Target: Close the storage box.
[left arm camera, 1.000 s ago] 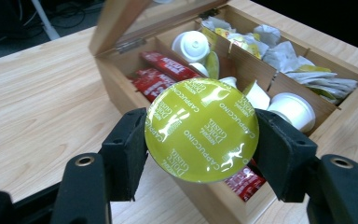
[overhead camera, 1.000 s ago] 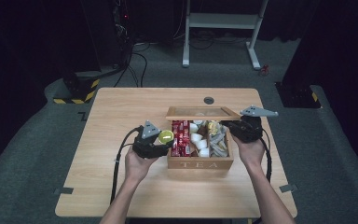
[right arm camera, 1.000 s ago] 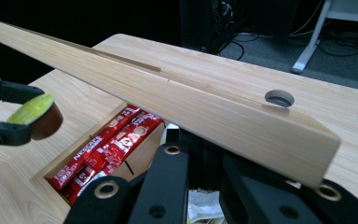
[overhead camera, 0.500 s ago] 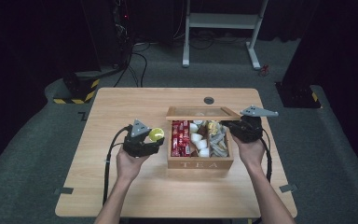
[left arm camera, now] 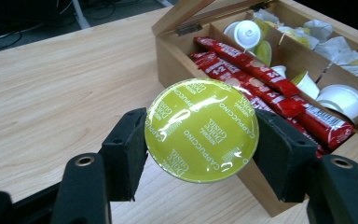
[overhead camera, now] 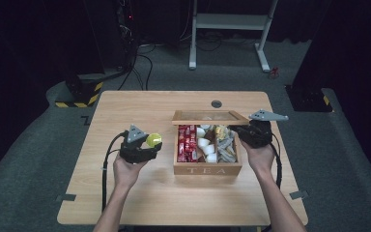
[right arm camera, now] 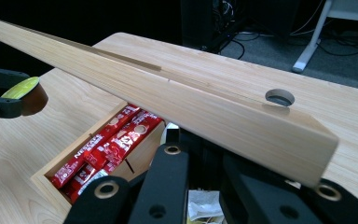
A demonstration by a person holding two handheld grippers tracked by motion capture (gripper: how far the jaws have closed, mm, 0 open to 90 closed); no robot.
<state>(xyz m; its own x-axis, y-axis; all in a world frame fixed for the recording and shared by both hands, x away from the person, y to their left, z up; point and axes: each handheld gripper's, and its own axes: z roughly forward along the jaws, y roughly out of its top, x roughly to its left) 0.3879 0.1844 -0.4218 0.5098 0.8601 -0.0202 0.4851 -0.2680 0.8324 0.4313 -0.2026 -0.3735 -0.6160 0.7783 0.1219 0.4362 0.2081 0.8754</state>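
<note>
My left gripper (overhead camera: 150,146) is shut on a round capsule with a yellow-green foil lid (left arm camera: 201,129), held just left of the wooden tea box (overhead camera: 207,169) above the table. The box holds red sachets (left arm camera: 256,79), white capsules (overhead camera: 205,145) and paper-wrapped bags in separate compartments. Its lid (overhead camera: 207,117) is raised at the back. My right gripper (overhead camera: 245,133) is at the lid's right end. In the right gripper view the lid's edge (right arm camera: 205,100) crosses over the black jaws and hides their tips, and the jaws look shut on it.
The table (overhead camera: 125,106) has a round cable hole (overhead camera: 216,103) behind the box. Bare wood lies to the left of and in front of the box. On the dark floor beyond stand a white frame (overhead camera: 232,21) and a yellow-black striped block (overhead camera: 79,94).
My left gripper has moved left, away from the box, carrying the capsule. The right gripper and the lid have stayed where they were.
</note>
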